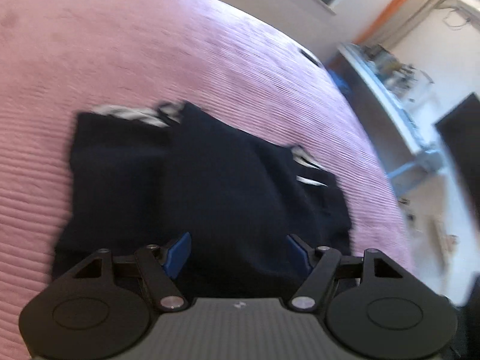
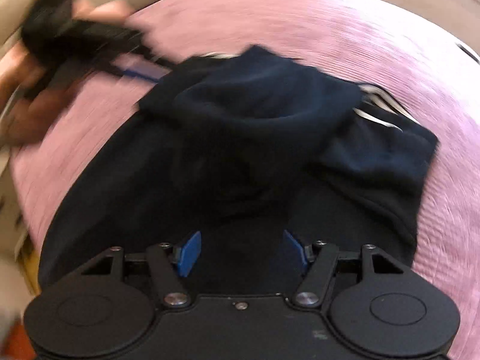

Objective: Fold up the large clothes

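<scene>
Pink bedspread [image 1: 150, 60] carries the dark hoodie [image 2: 255, 114] straight ahead of both grippers, left gripper [image 1: 238, 252] and right gripper [image 2: 241, 250], jaws wide and empty; right looks nearer, over its near hem.

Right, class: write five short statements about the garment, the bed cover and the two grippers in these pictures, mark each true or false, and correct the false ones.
1. The dark navy garment lies on a pink ribbed bed cover. True.
2. The left gripper is shut on the garment. False: its jaws stand apart, with nothing between them.
3. The right gripper is open. True.
4. The garment is plain throughout. False: white stripes show on it.
5. The garment hangs in the air. False: it rests on the bed cover.
</scene>
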Tool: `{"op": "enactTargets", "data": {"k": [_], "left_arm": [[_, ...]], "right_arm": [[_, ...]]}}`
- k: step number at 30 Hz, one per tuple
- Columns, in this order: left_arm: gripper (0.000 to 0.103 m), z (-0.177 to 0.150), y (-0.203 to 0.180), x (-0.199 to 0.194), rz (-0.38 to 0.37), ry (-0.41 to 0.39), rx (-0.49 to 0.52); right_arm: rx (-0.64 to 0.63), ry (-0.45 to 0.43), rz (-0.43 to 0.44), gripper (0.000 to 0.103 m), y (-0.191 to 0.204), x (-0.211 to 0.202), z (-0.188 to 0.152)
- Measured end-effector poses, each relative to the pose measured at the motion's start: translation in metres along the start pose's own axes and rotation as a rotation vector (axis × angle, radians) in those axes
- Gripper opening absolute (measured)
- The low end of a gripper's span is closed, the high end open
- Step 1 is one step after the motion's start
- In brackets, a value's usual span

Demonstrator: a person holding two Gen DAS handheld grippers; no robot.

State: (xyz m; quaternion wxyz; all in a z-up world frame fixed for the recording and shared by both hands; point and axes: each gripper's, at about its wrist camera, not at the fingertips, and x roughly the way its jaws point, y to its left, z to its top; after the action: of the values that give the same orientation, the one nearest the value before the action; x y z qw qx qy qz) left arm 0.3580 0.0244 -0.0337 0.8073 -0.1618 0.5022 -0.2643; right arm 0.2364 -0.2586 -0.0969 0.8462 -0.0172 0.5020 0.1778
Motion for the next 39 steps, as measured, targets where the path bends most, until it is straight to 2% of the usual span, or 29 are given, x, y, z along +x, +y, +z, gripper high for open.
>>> {"op": "enactTargets", "data": {"k": [1,3,6,8,9,10,11,12,14,16,18,20,21,23,25,26,27,29,34,37,39], "left_arm": [[0.081,0.0,-0.003,0.006,-0.022,0.009,-0.003],[0.086,-0.002,-0.013,0.019,-0.027,0.036,-0.012],[0.084,-0.004,-0.024,0.036,0.065,0.072,0.015],[0.079,-0.005,-0.024,0.046,0.052,0.095,-0.021],[0.065,-0.006,-0.024,0.052,0.041,0.1,-0.047],[0.027,-0.008,-0.025,0.059,0.045,0.113,-0.056],[0.003,-0.009,-0.025,0.067,0.07,0.132,-0.054],[0.005,-0.009,-0.024,0.071,0.092,0.136,-0.048],[0.004,-0.007,-0.024,0.055,0.055,0.053,-0.037],[0.005,-0.005,-0.019,0.019,-0.061,-0.103,-0.068],[0.005,-0.003,-0.004,-0.019,-0.165,-0.223,-0.137],[0.005,-0.004,0.016,-0.043,-0.182,-0.283,-0.187],[0.005,-0.006,0.031,-0.051,-0.165,-0.293,-0.223],[0.008,-0.016,0.064,-0.051,-0.097,-0.269,-0.298],[0.015,-0.032,0.101,-0.038,0.041,-0.213,-0.355],[0.016,-0.037,0.115,-0.03,0.082,-0.178,-0.383],[0.016,-0.044,0.128,-0.024,0.084,-0.151,-0.418],[0.019,-0.051,0.141,-0.022,0.02,-0.146,-0.467],[0.035,-0.039,0.121,-0.03,-0.032,-0.131,-0.353],[0.04,-0.036,0.115,-0.027,-0.083,-0.117,-0.339],[0.04,-0.033,0.112,-0.025,-0.086,-0.116,-0.325]], "right_arm": [[0.048,-0.016,-0.001,0.075,-0.004,0.001,0.001],[0.142,-0.043,-0.005,0.075,-0.014,0.001,0.005],[0.251,-0.06,0.001,0.075,-0.025,0.003,0.005],[0.285,-0.051,0.003,0.075,-0.032,0.006,0.001],[0.294,-0.044,-0.009,0.075,-0.031,0.009,-0.001],[0.306,-0.033,-0.022,0.075,-0.031,0.011,-0.004],[0.315,-0.026,-0.023,0.075,-0.035,0.016,-0.005],[0.327,-0.021,-0.022,0.075,-0.038,0.017,-0.006],[0.345,-0.025,-0.03,0.075,-0.042,0.014,-0.011],[0.341,-0.035,-0.043,0.075,-0.041,0.014,-0.01],[0.346,-0.04,-0.049,0.075,-0.041,0.015,-0.008],[0.357,-0.049,-0.035,0.075,-0.041,0.016,-0.006],[0.358,-0.055,-0.027,0.075,-0.039,0.017,-0.004],[0.359,-0.069,-0.006,0.075,-0.033,0.02,0.003],[0.378,-0.076,0.027,0.075,-0.026,0.03,0.01],[0.391,-0.075,0.041,0.075,-0.024,0.035,0.014],[0.408,-0.072,0.063,0.075,-0.021,0.042,0.018],[0.452,-0.067,0.096,0.075,-0.018,0.055,0.025],[0.646,-0.077,0.183,0.078,-0.024,0.078,0.042],[0.764,-0.044,0.209,0.08,-0.033,0.102,0.043],[0.826,-0.018,0.195,0.075,-0.035,0.117,0.039]]}}
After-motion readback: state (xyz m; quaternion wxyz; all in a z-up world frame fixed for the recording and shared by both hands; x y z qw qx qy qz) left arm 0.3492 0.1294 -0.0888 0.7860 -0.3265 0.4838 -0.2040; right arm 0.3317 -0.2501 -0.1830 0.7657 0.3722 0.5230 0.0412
